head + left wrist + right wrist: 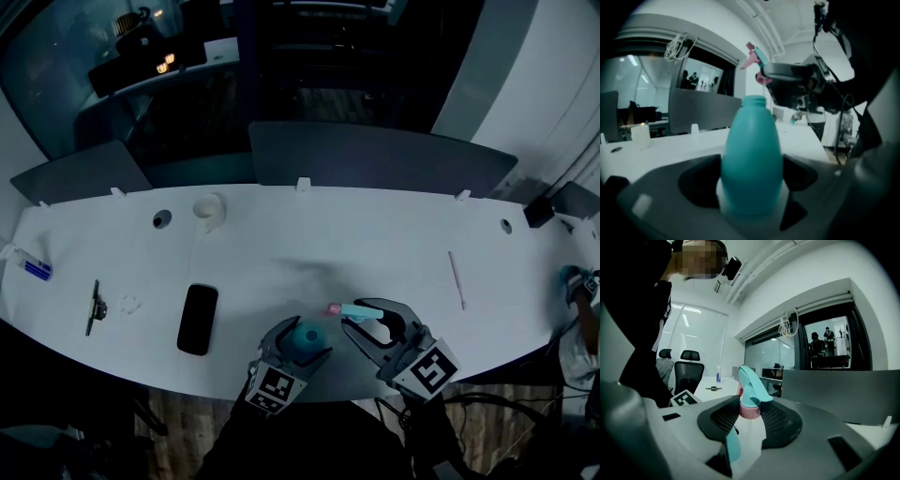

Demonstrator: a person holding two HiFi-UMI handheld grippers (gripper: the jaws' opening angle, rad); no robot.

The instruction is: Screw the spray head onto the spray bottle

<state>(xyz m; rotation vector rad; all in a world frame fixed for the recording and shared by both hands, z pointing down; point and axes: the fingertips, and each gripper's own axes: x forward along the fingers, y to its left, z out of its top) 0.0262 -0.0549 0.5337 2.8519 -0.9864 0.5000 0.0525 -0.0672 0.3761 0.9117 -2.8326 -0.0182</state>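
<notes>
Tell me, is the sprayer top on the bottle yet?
Not on. The bottle has a bare, open neck, and the spray head is apart from it, pinched in the right gripper.

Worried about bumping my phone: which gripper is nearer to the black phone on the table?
Left. The left gripper, holding the spray bottle, sits just right of the phone; the right gripper, holding the spray head, is farther right.

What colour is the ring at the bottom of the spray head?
Pink; the ring shows best in the right gripper view.
</notes>
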